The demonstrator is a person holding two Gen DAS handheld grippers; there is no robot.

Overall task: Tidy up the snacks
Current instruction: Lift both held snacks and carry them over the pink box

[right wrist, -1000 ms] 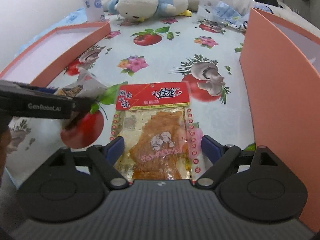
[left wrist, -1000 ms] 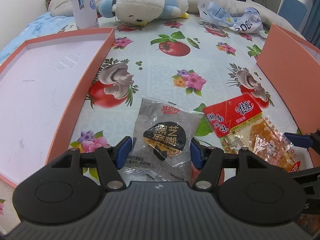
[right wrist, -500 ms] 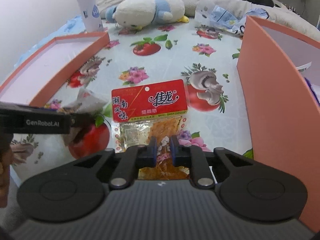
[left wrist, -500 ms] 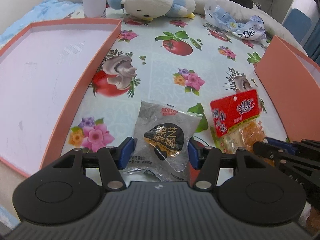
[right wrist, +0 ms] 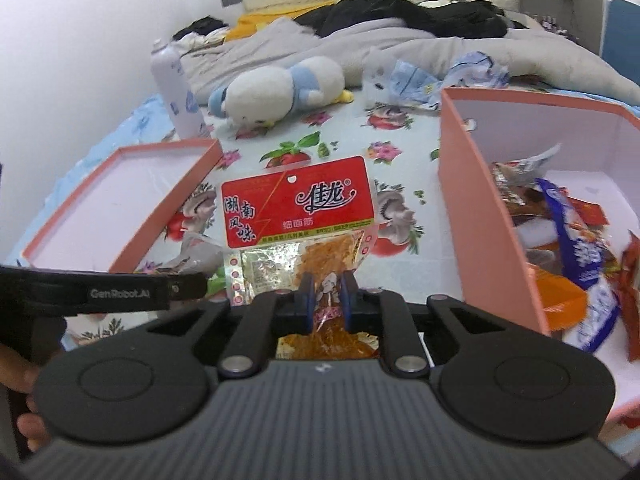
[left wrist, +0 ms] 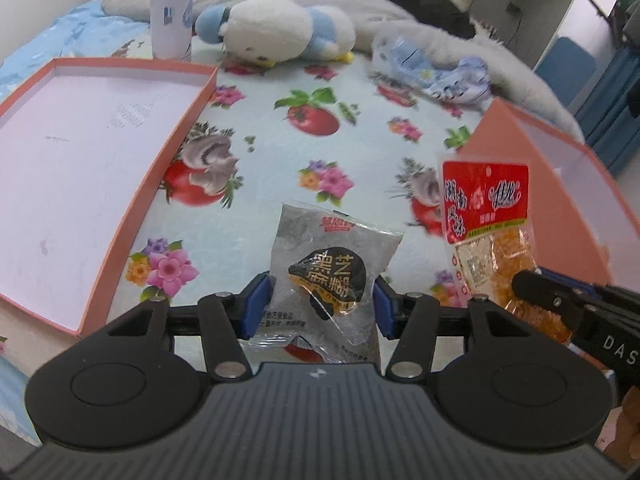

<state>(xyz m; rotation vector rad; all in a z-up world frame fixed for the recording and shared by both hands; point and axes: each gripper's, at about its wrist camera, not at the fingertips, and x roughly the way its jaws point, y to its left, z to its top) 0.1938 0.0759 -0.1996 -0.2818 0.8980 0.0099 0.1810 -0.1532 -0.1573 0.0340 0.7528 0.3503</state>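
The right hand-held gripper [right wrist: 326, 294] has just closed on the red-labelled snack packet [right wrist: 298, 208], pinching its clear lower half between nearly shut pads, and the packet now hangs clear of the flowered bedspread [left wrist: 256, 120] where a second ago it lay flat. The left hand-held gripper [left wrist: 322, 306] has been narrowing too; its blue pads sit against either side of the silver sesame packet [left wrist: 328, 268], which has come up with it, though whether the grip is firm or only light is hard to judge from this angle. In both views more of the room shows than a moment ago, which fits both hands having risen.

To the right stands the orange box [right wrist: 452, 216], already holding several wrappers; to the left lies its shallow lid [left wrist: 192, 128], with nothing in it. With both packets lifted at once, the pick-up step looks done, and the likely next step is carrying them over the box wall and letting go.
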